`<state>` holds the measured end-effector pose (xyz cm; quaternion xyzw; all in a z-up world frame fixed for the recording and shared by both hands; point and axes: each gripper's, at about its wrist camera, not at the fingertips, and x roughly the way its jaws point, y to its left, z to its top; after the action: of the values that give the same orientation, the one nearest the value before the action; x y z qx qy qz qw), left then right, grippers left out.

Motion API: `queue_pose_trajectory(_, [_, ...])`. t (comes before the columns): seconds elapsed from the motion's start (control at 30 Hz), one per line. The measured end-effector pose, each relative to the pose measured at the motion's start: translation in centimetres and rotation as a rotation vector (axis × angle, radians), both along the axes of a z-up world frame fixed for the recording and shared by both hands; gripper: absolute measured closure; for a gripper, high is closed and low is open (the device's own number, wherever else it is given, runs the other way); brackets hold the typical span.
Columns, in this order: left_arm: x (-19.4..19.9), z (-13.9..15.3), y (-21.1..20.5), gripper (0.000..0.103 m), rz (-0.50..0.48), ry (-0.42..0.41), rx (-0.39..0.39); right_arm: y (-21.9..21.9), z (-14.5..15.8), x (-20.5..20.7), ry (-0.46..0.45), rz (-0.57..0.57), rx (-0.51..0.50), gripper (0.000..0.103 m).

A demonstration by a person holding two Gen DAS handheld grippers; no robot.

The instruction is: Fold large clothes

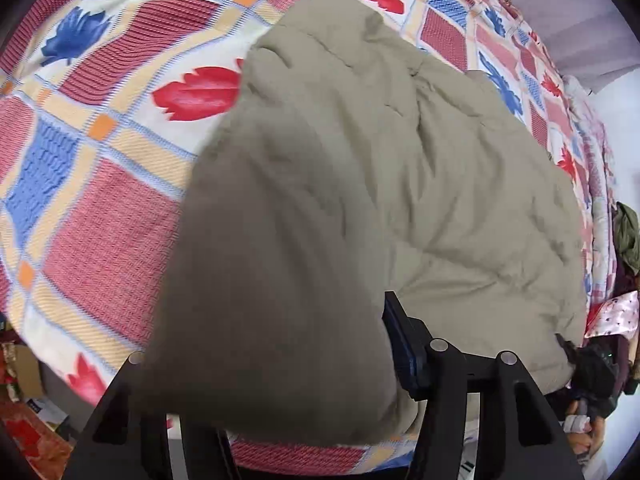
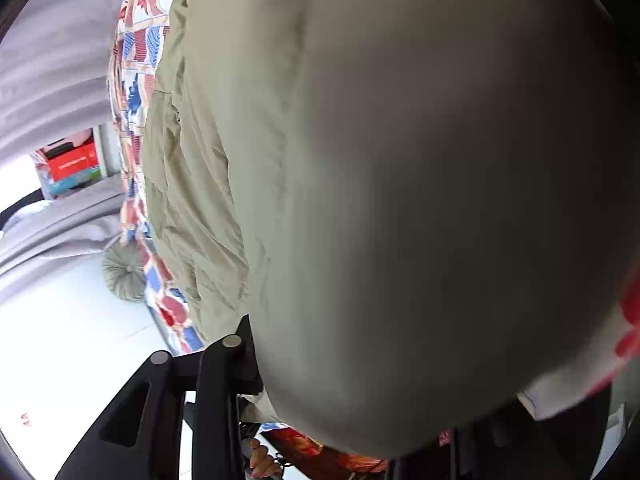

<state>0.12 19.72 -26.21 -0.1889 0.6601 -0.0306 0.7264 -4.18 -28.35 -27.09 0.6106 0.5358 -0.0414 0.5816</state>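
Left wrist view: the left hand-held gripper [image 1: 276, 364] has its jaws partly open around a thick fold of the olive padded coat [image 1: 420, 184], which sprawls up and right across the patterned bed [image 1: 100, 208]. Right wrist view: the coat [image 2: 208, 160] bulges right over the right hand-held gripper [image 2: 320, 360], so can't tell its grip.

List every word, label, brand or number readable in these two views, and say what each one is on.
Nothing is legible in either view.
Red box beyond the bed: a line of white lettering, too small and blurred to read.
Floor, at the right wrist view's lower left: small red marks, unreadable.
Jacket and bedspread: no text, only leaf and check patterns.
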Motion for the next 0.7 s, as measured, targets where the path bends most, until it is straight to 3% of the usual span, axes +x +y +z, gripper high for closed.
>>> queue_pose_trajectory(0.13, [-1.3, 1.6, 0.9, 0.043, -0.029, 0.031, 0.093, 0.2, 2.1, -0.3, 0.061, 0.075, -0.103, 0.05])
queue_pose_trajectory(0.37, [-2.5, 4.3, 2.4, 0.043, -0.082, 0.024, 0.241, 1.5, 6.5, -0.5, 0.106, 0.198, -0.257, 0.049])
queue_pose_trajectory(0.6, [-2.4, 4.4, 6.2, 0.043, -0.031, 0.085, 0.292, 4.0, 9.4, 0.1, 0.085, 0.288, -0.301, 0.049])
queue_pose_trajectory(0.7, [-2.1, 4.8, 6.7, 0.043, -0.009, 0.08, 0.276, 4.3, 10.6, 0.0, 0.046, 0.346, -0.317, 0.049])
